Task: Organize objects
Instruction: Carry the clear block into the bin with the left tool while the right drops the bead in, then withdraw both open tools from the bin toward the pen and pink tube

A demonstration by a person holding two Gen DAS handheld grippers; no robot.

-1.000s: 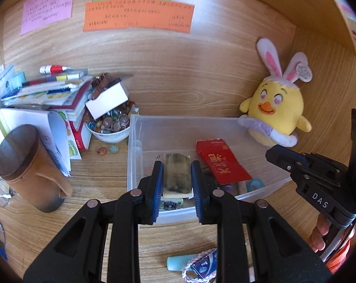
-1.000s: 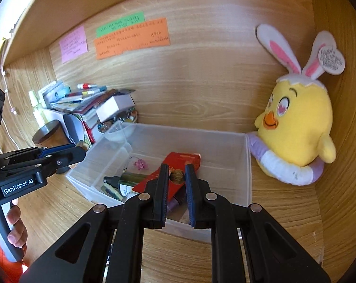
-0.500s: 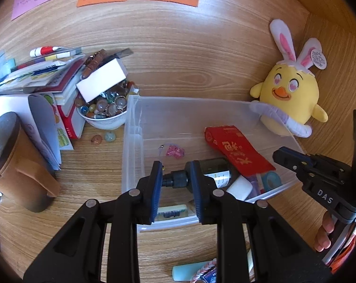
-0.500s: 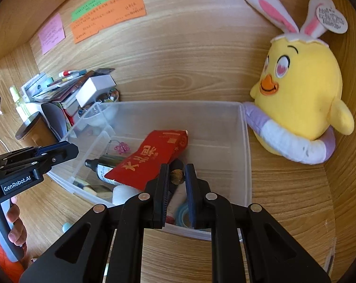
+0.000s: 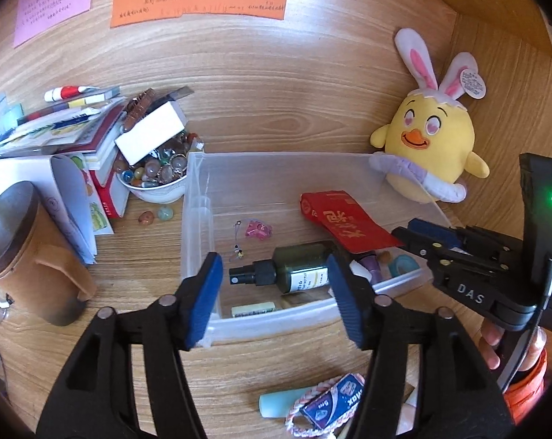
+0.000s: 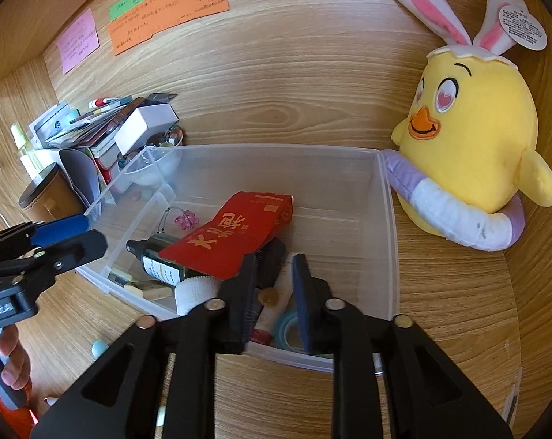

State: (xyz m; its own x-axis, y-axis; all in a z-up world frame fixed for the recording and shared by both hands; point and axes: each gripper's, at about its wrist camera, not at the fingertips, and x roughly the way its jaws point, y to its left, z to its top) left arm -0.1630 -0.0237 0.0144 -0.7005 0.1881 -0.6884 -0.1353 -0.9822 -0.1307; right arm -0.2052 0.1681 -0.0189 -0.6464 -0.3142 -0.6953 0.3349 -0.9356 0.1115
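The left gripper [image 5: 274, 292], clenched a second ago, is now hanging released and empty over the clear bin [image 5: 276, 323]. Just beyond, the dark spray bottle [image 5: 290, 269] is lying inside it, so it looks delivered. The right gripper [image 6: 276, 301] is hovering partly released, grasping nothing.

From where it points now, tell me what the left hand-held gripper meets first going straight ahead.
Probably the dark spray bottle lying in the clear bin. It sits between the open left hand-held gripper tips; depth is unclear, so the bin's near rim could come first.
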